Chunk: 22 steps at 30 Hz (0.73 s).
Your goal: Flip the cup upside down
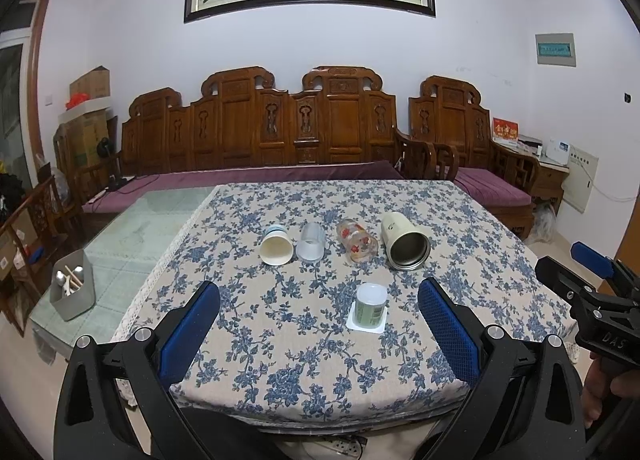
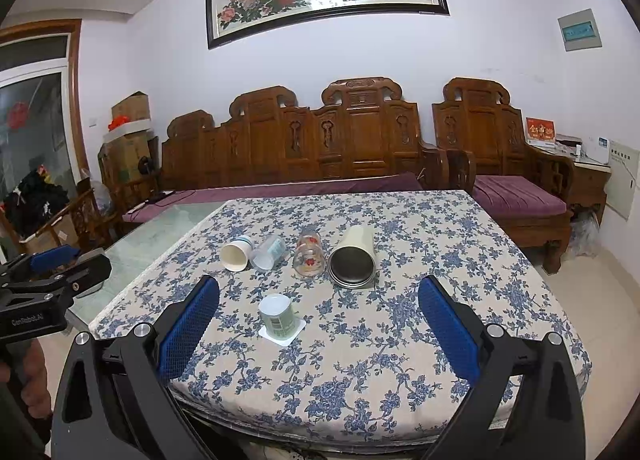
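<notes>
A small green-labelled cup point(image 1: 370, 306) stands upside down on a white square coaster point(image 1: 354, 325) near the table's front; it also shows in the right wrist view point(image 2: 279, 314). Behind it lie on their sides a white paper cup point(image 1: 276, 247), a clear plastic cup point(image 1: 311, 243), a flowered glass point(image 1: 357, 241) and a cream steel-lined mug point(image 1: 405, 241). My left gripper point(image 1: 319, 306) is open and empty, held in front of the table. My right gripper point(image 2: 319, 306) is open and empty too, also short of the table edge.
The table has a blue-flowered cloth point(image 1: 304, 344); its left part is bare glass point(image 1: 132, 228). A grey holder with utensils point(image 1: 73, 292) stands at the left edge. A carved wooden sofa point(image 1: 280, 128) with purple cushions lines the wall behind.
</notes>
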### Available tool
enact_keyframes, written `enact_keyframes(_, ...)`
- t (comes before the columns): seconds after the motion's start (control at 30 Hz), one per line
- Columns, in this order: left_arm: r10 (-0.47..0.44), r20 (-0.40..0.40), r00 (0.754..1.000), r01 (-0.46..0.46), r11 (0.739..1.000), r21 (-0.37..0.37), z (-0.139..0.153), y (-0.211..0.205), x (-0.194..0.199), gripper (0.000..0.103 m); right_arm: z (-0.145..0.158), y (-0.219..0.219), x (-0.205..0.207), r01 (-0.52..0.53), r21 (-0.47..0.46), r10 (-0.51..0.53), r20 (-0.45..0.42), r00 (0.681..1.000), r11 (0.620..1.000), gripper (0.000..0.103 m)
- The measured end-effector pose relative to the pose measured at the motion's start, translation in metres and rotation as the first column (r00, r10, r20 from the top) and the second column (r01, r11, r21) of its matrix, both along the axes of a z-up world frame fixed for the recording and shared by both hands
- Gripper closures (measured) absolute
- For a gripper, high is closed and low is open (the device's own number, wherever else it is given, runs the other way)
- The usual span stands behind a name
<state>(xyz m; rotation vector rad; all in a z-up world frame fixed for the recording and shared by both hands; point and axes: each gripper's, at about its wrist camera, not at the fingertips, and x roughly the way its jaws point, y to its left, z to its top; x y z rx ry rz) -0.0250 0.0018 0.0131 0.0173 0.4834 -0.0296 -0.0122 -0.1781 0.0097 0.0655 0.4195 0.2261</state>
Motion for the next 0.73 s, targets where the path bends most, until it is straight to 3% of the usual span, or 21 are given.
enact_keyframes(0.73, -0.006, 0.008, 1.0, 0.006, 1.0, 0.002, -0.0002, -0.0019, -0.0007, 0.008, -0.0009, -0.0002, -0.0014, 0.001, 0.001, -0.001, 0.001, 1.0, 1.0, 0.003)
